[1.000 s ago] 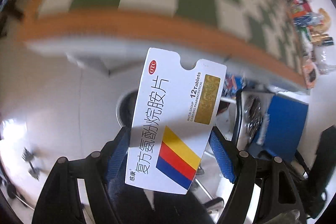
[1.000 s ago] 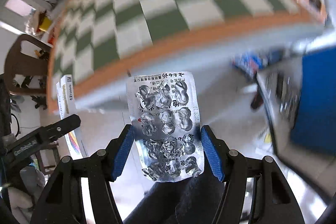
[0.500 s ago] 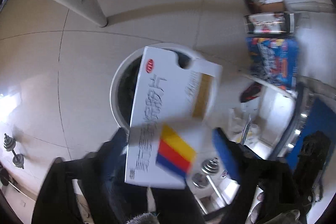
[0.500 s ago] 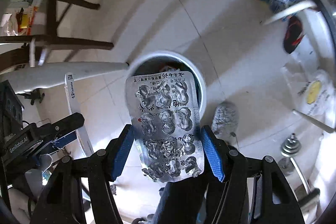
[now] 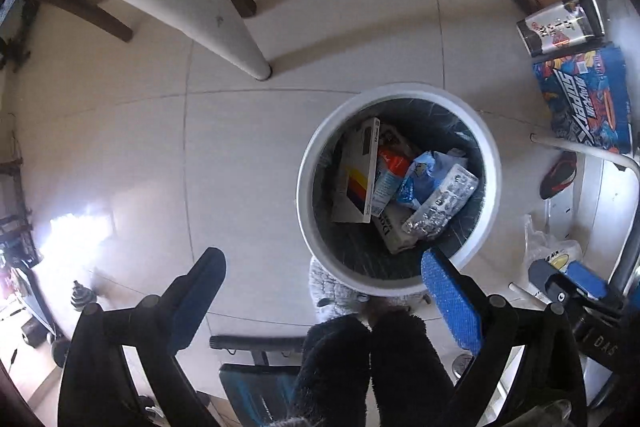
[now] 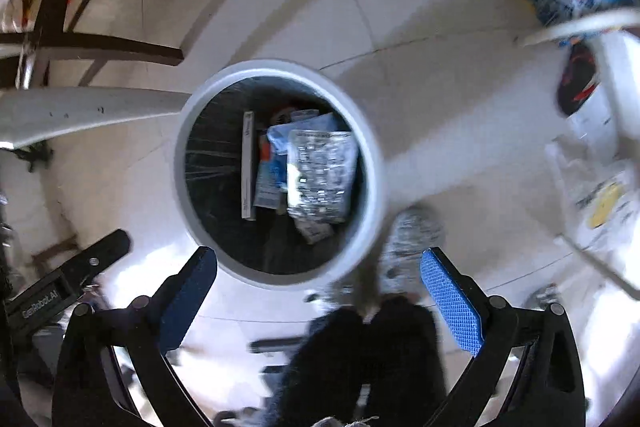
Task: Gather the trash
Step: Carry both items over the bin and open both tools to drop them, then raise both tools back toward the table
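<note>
Both tools hang over the round white-rimmed waste bin with a dark liner (image 5: 493,163). The left gripper (image 5: 324,301) has just been opening: its blue-padded jaws stand wide apart with nothing between them. The right gripper (image 6: 318,297) has also just been opening and is equally wide and empty.

**Position of the trash.** The flat white cardboard medicine box with a yellow, red and blue stripe (image 5: 356,183) leans on its edge against the left inner wall of the bin. The silver foil blister sheet (image 5: 442,203) lies on top of the other packaging toward the right of the bin, resting on a crumpled blue wrapper (image 5: 416,175). Both items sit below the rim.

**Risks from here.**
- The box stands nearly upright. Further items dropped on it could lodge across the opening instead of settling.
- The bin stands close to the person's grey fluffy slippers (image 5: 332,291). A step while raising the tools could knock it and tip the contents out.
- The jaws are spread wide and low. A careless lift could catch the near part of the rim, which the right pad of the left gripper overlaps in the left wrist view.
- Loose articles lie on the pale tiled floor (image 5: 248,155) to the right, including a blue printed carton (image 5: 584,103), and could be trodden on.

**Limits of view.**
- The right wrist view is motion-blurred; print on the foil sheet cannot be read.
- The depth of the bin and the items underneath are hidden.
- The table top is out of view, so remaining trash cannot be assessed.
</note>
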`<state>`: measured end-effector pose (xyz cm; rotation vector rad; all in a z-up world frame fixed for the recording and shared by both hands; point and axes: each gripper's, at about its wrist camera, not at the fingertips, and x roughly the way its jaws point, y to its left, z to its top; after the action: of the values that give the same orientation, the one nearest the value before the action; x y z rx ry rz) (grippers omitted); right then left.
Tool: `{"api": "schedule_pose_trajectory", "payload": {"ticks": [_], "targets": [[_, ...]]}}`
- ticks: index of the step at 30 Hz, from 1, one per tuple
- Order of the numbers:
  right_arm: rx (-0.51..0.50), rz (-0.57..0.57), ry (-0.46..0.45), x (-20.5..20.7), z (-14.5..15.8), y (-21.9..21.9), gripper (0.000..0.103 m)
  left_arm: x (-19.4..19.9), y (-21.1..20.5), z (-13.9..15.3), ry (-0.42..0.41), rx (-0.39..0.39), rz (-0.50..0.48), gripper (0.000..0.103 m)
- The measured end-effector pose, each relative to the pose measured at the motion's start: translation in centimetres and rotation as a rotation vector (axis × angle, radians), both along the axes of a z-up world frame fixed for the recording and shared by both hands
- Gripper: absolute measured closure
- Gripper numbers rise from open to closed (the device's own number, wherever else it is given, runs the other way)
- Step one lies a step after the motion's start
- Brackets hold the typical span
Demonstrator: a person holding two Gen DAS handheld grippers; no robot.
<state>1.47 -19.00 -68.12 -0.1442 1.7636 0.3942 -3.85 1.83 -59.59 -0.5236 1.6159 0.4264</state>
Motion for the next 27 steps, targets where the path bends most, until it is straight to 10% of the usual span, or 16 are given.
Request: {"api": "schedule_pose_trajectory", "payload": {"ticks": [27], "targets": [[-0.003,0.133,-0.185,-3.4,29.0,-1.1,0.0,-5.8,-3.9,23.4,-0.101,0.039,0.012,0.003]]}}
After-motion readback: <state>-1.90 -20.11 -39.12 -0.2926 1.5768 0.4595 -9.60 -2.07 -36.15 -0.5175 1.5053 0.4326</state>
